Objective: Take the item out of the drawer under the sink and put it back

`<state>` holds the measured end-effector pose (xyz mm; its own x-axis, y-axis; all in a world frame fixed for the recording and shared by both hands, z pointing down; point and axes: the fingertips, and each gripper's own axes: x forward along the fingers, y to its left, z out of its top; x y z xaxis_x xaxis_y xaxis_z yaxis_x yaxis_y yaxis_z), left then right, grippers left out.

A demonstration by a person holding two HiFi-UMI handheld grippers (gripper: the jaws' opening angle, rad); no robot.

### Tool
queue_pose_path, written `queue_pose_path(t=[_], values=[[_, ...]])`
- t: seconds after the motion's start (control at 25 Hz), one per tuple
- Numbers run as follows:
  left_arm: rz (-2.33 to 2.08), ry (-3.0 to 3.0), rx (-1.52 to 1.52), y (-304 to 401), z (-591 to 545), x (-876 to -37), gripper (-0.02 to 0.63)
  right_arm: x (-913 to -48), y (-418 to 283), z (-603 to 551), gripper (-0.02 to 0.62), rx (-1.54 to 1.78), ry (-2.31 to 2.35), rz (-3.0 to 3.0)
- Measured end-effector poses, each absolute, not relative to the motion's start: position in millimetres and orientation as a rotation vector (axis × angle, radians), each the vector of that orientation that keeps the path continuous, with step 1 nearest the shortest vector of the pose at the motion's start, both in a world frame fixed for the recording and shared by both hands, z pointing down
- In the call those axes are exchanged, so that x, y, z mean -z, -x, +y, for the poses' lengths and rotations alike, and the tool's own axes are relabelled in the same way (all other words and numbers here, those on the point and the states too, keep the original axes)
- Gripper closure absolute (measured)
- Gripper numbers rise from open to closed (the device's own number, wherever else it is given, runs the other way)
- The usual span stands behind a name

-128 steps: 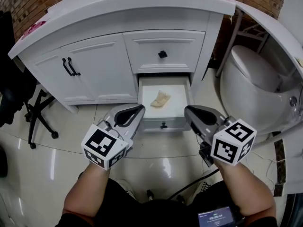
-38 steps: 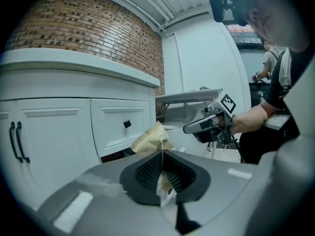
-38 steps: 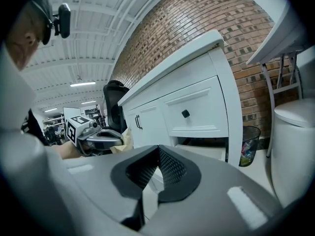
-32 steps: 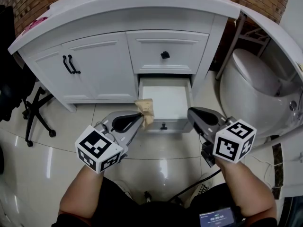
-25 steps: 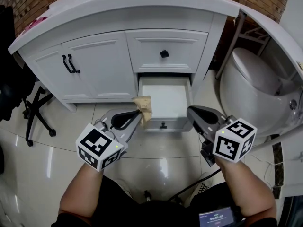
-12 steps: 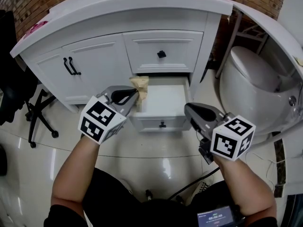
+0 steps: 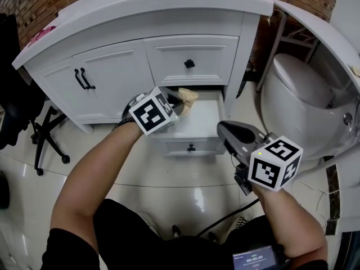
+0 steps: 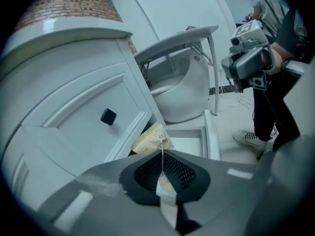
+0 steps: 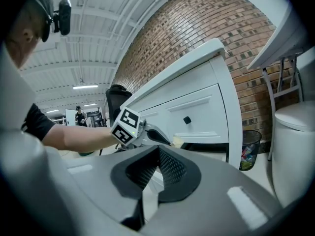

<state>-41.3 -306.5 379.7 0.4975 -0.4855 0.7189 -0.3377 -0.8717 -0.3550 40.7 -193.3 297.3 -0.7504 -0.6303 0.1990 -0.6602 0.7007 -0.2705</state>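
Packet: a small tan packet (image 8: 152, 140), flat and crinkled, with a saw-tooth top edge and dark print; it looks like paper or foil.
Packet axis: in the left gripper view its long axis runs out from the jaws toward 12 o'clock, leaning slightly to 11, with the toothed edge farthest from the jaws.
Packet place: in the head view it hangs over the back left of the open drawer (image 7: 203, 118), at 2 o'clock from the marker cube.
Left gripper: the left gripper (image 7: 178, 98) has its grey jaws, with black ribbed pads, pinched on the packet's near corner.
Right gripper: the right gripper (image 7: 225, 130) has its jaws pressed together with nothing between them. It sits at 4 o'clock from the drawer, apart from it.
Drawer: white and box-shaped, pulled out, with a smooth pale floor and a small black knob (image 7: 192, 147) on its front.
Cabinet: the cabinet (image 7: 107, 75) is white, with panelled fronts and a curved top.
Surroundings: a rounded white toilet (image 7: 298, 94) at 3 o'clock, on a glossy tiled floor (image 7: 169, 179).
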Motion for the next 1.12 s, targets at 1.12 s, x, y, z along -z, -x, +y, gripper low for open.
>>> queue_pose_path(t=[1.12], values=[[0.492,2.564,1.531,14.7,-354.4,-483.9,0.566,-305.2,-49.9,-205.7,0.592,-0.620,-1.076,-2.811]])
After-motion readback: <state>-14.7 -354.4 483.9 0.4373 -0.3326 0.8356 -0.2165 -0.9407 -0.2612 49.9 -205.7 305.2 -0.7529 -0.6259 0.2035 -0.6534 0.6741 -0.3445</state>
